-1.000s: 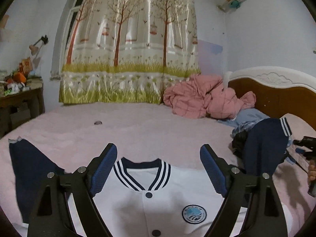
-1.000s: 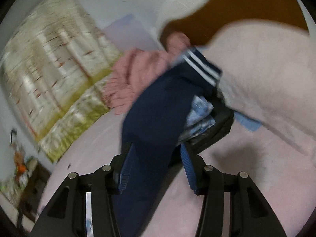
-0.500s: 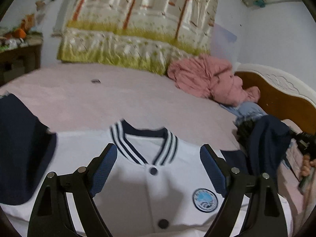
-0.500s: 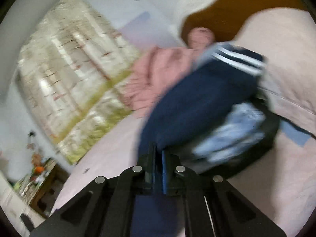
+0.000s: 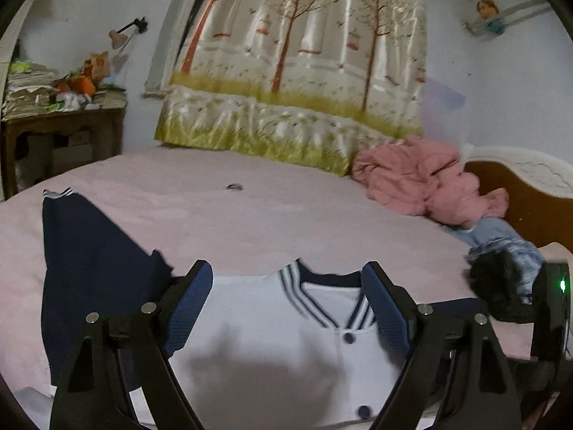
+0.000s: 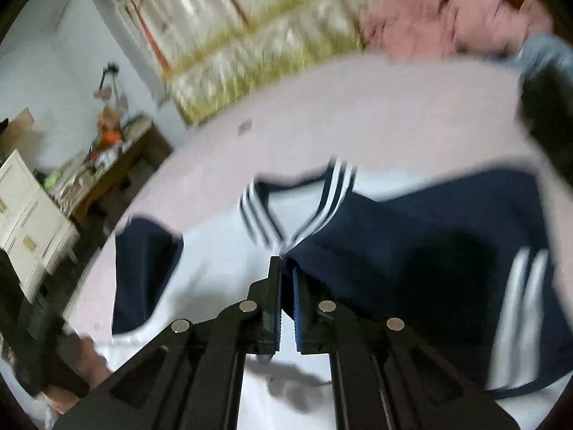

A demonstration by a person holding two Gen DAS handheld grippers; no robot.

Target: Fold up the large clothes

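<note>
A white jacket (image 5: 272,344) with navy sleeves and a striped collar (image 6: 336,193) lies front up on the pink bed. My left gripper (image 5: 288,281) hovers open just over its chest below the collar, with nothing between the fingers. The jacket's left navy sleeve (image 5: 89,268) is spread out to the side. My right gripper (image 6: 284,268) is shut on the other navy sleeve (image 6: 429,251), which is drawn across the white front, its white-striped cuff (image 6: 526,322) at the right. The right-wrist view is blurred by motion. The right gripper's body (image 5: 551,308) shows at the left view's right edge.
A crumpled pink quilt (image 5: 422,179) and a heap of blue and black clothes (image 5: 501,268) lie near the wooden headboard (image 5: 530,208). A cluttered wooden table (image 5: 64,125) and a white cabinet (image 6: 28,222) stand beside the bed. A hand (image 6: 86,362) holds the left gripper.
The right gripper closed on the navy sleeve and swept it leftward over the jacket's front. The left gripper, still open, shifted sideways and a little lower over the jacket.
</note>
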